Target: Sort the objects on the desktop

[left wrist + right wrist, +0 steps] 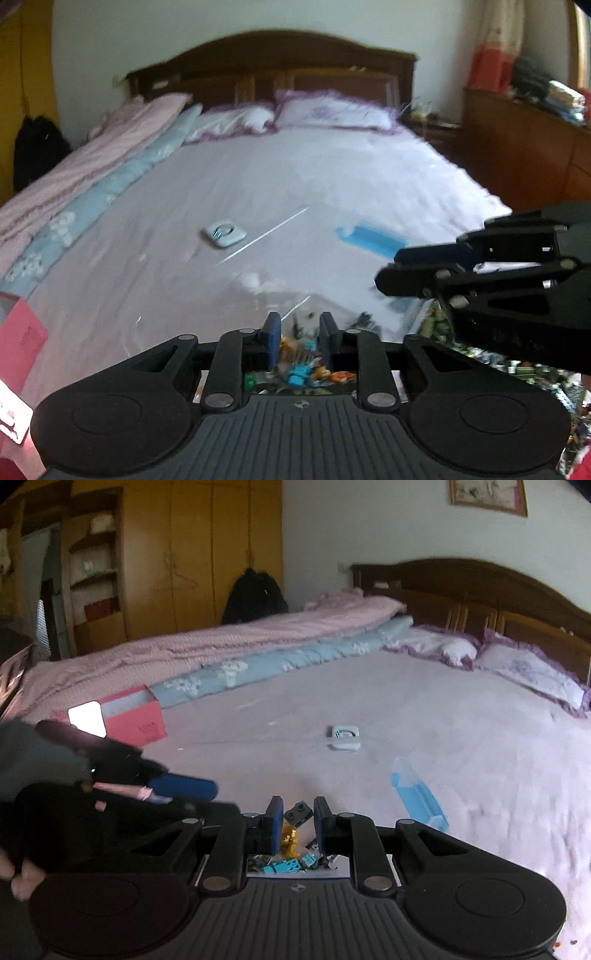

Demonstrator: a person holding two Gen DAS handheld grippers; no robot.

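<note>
Both grippers hover over the near edge of a bed. Below my left gripper (298, 334) lies a clear plastic bag (295, 295) with small coloured toy bricks (306, 373) in it; the jaws stand a little apart with nothing between them. My right gripper (298, 818) is also slightly open above a pile of small grey, yellow and teal bricks (291, 864); a grey brick (298, 813) shows between the fingertips, contact unclear. The right gripper also shows in the left wrist view (399, 269), and the left gripper in the right wrist view (199, 794), blurred.
A white square gadget (224, 233) (345, 737) lies mid-bed. A blue transparent box (371, 240) (419, 797) lies to its right. A pink box (131, 716) (18, 336) stands at the left by folded quilts (221, 653). Pillows (332, 112) and headboard are at the far end.
</note>
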